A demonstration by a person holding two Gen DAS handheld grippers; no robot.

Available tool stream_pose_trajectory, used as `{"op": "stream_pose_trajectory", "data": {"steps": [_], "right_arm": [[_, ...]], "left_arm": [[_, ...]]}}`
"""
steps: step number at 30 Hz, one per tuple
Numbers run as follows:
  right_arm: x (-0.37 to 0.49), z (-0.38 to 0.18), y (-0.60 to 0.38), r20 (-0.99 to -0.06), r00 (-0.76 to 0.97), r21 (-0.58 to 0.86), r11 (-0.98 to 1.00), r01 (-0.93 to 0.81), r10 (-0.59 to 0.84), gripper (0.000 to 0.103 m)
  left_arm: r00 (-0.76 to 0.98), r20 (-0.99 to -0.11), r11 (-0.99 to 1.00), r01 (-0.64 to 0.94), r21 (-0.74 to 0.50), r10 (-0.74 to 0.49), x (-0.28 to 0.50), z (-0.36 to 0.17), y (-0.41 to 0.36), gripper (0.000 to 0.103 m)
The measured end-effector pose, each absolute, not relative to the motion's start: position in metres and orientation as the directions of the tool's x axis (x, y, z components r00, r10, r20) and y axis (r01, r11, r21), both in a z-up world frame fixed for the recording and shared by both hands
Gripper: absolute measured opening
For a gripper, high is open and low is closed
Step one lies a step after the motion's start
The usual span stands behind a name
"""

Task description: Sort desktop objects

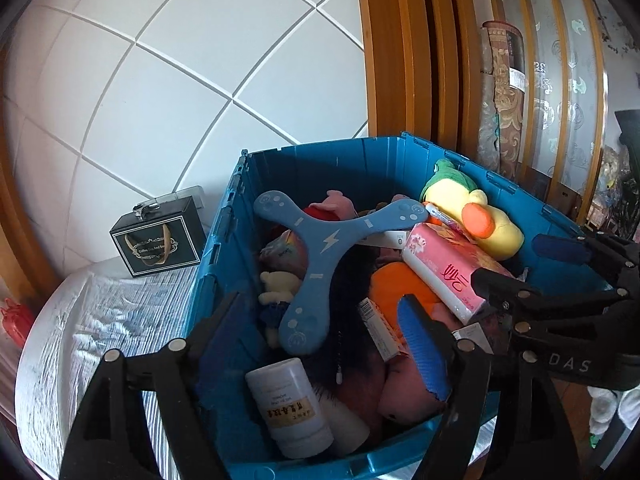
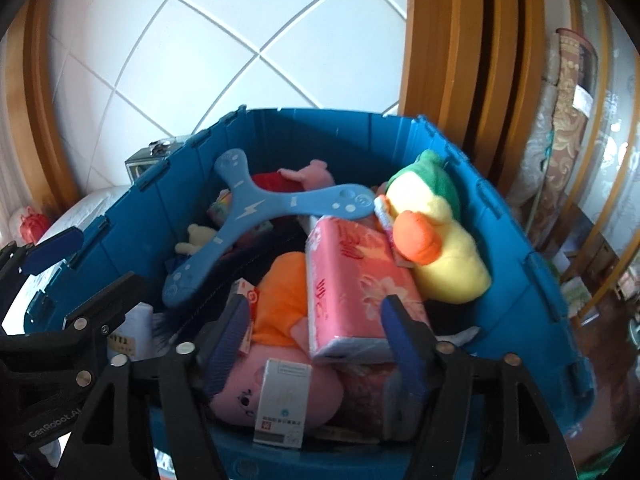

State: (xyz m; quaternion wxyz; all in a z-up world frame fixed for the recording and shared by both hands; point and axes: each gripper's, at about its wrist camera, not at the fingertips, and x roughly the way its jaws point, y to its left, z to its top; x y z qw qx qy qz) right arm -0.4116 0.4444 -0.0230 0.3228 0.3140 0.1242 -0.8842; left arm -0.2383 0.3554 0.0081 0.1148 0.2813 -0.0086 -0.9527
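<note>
**Both claws released over the full blue crate**

I've got both claws hanging over the near rim of the blue crate (image 1: 224,240), pointing down into it. Left claw (image 1: 320,344) is spread wide, nothing between its pads; one finger sits outside the crate's left wall, the other finger (image 1: 424,348) inside above a pink plush (image 1: 404,396). Right claw (image 2: 316,340) is also released: its pads flank the near end of the pink tissue pack (image 2: 352,280) w/o pressing on it.

Contents, all piled inside the crate: blue three-armed boomerang (image 1: 324,248) lying on top toward the back-left, yellow duck plush (image 1: 480,212) w/ orange beak and green cap against the right wall, tissue pack just beside the duck, orange plush (image 2: 284,292) under it, white bottle (image 1: 288,408) in the near-left corner, small white carton (image 2: 282,404) lying on the pink plush at the near edge.

Outside, behind-left of the crate, a black gift box (image 1: 156,240) stands on the striped bedding (image 1: 100,320).
</note>
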Motion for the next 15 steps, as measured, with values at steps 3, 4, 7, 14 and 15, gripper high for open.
{"op": "stream_pose_trajectory", "data": {"steps": [3, 4, 7, 14, 15], "right_arm": [[-0.407, -0.015, 0.456, -0.609, -0.628, -0.018, -0.784, 0.621, -0.484, 0.1], [-0.405, -0.013, 0.461, -0.599, -0.638, -0.015, -0.789, 0.614, -0.485, 0.103], [-0.398, -0.007, 0.475, -0.576, -0.646, 0.009, -0.794, 0.607, -0.501, 0.103], [-0.377, -0.002, 0.501, -0.518, -0.703, 0.003, -0.823, 0.568, -0.487, 0.103], [-0.376, -0.001, 0.504, -0.514, -0.709, 0.001, -0.827, 0.562, -0.483, 0.103]], "left_arm": [[-0.831, -0.507, -0.972, 0.223, 0.071, -0.228, -0.227, 0.015, 0.358, 0.079], [-0.833, -0.5, -0.97, 0.233, 0.072, -0.237, -0.223, 0.018, 0.359, 0.079], [-0.84, -0.48, -0.965, 0.252, 0.066, -0.252, -0.211, 0.025, 0.361, 0.079], [-0.819, -0.522, -0.962, 0.275, 0.009, -0.239, -0.198, 0.025, 0.36, 0.103], [-0.823, -0.518, -0.963, 0.269, 0.007, -0.234, -0.197, 0.026, 0.362, 0.103]]}}
